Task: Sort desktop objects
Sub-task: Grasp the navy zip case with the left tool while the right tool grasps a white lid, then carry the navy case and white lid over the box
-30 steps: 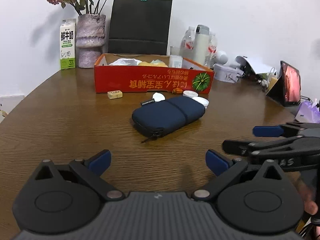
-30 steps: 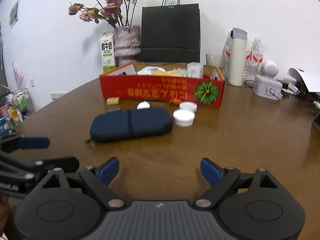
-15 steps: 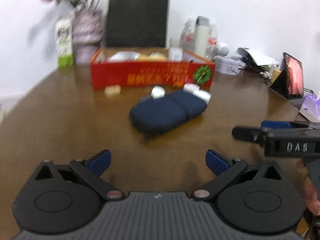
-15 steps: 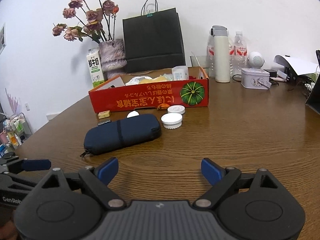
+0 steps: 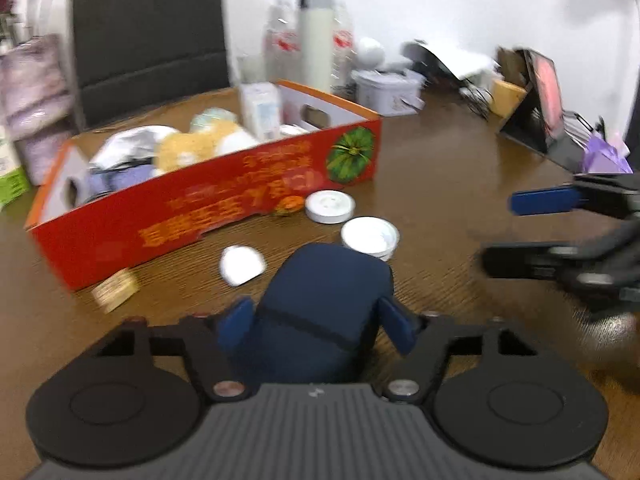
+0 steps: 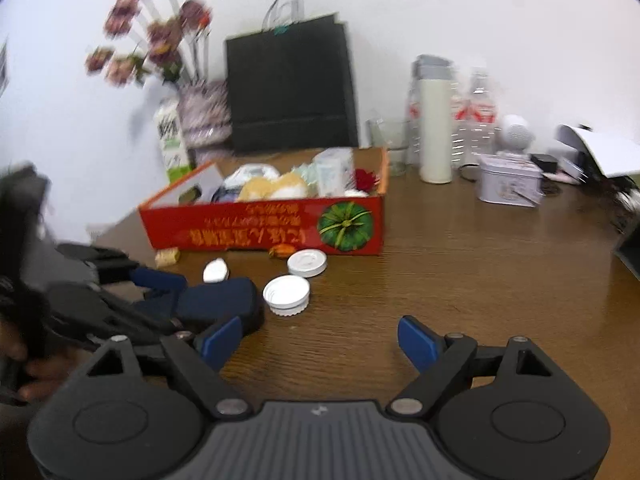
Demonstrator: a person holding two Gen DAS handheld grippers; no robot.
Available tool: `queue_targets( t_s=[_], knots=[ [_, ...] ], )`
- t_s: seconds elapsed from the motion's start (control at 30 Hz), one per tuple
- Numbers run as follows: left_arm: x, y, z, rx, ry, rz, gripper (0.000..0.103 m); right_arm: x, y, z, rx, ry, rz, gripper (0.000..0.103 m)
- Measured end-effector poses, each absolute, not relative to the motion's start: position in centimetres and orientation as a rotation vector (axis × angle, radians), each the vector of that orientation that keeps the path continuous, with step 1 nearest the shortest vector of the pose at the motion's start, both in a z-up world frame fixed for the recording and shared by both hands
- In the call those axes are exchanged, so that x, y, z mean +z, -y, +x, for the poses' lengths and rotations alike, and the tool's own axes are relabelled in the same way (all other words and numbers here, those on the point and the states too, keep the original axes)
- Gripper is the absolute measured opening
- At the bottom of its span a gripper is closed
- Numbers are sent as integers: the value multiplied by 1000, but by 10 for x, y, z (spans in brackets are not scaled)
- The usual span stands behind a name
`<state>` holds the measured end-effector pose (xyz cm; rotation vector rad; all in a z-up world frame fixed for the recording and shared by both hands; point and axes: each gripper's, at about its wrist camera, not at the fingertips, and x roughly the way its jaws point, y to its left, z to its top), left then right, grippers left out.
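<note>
pouch [image 5: 324, 312] near end hidden by left hand-held gripper [image 5: 316, 324] | vase [image 5: 32, 92] blurred, cut by edge

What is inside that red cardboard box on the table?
The red box holds a white carton, a yellowish plush thing and crumpled white wrapping. Anything beneath them is covered.

I've pushed my left gripper [image 5: 316, 326] forward so its blue fingers now flank the navy fabric zip pouch [image 5: 324, 300].
</note>
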<state>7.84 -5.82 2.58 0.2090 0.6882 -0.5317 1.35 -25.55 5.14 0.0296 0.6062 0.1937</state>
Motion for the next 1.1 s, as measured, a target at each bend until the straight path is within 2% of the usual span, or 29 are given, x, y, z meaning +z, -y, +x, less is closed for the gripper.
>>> queue_targets(
  t_s=[0.13,0.2,0.23,0.27,0.3,0.4,0.43,0.47,0.57,1.1],
  knots=[
    [29,28,46,-308,-687,100,64,37,227,53,244,-663,-35,78],
    [30,17,32,-247,-683,75,68,32,214,70,238,-679,-79,72],
    [31,12,26,-233,-671,55,74,31,210,76,232,-680,-98,64],
    [32,8,25,-244,-668,42,84,28,207,81,230,-686,-110,60],
    [31,8,25,-261,-678,45,86,26,205,85,226,-693,-113,59],
    [27,17,31,-257,-691,111,88,19,208,89,223,-692,-66,44],
    [25,17,33,-255,-696,119,86,19,209,88,218,-687,-59,39],
    [25,17,33,-247,-686,114,72,20,209,86,202,-693,-60,39],
    [25,12,24,-233,-670,53,67,30,212,69,199,-667,-23,39],
    [47,7,-61,-180,-558,-54,64,49,199,-74,173,-555,-62,39]
  ],
)
